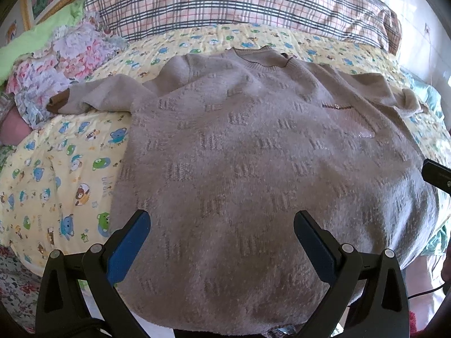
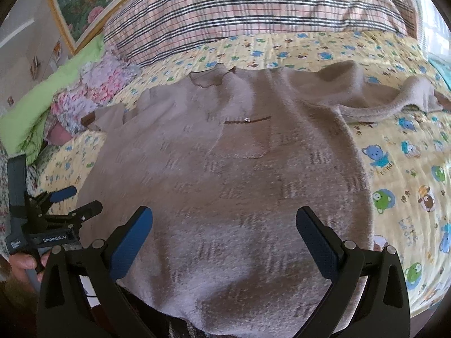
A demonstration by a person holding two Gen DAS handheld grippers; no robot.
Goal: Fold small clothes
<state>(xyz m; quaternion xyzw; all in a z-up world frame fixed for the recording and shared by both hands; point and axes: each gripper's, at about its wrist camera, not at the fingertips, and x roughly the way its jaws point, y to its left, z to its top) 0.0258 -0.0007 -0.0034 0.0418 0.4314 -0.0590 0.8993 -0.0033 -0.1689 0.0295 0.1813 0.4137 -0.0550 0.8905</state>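
A fuzzy beige sweater (image 1: 239,155) lies face up and spread flat on the bed, collar at the far side, hem hanging over the near edge. Its left sleeve (image 1: 93,100) with a brown cuff points left; the other sleeve (image 2: 377,98) curls at the upper right. A small chest pocket (image 2: 245,138) carries a brown trim. My left gripper (image 1: 222,219) hovers open over the lower hem area, nothing between its blue pads. My right gripper (image 2: 224,219) is open too, over the sweater's lower right half. In the right wrist view, the left gripper (image 2: 76,198) shows at the sweater's left edge.
A yellow bear-print quilt (image 1: 64,174) covers the bed. A plaid pillow or duvet (image 1: 225,2) lies along the far side. A heap of pink and white floral clothes (image 1: 62,64) sits at far left beside green fabric (image 2: 25,112). A framed picture (image 2: 93,2) hangs on the wall.
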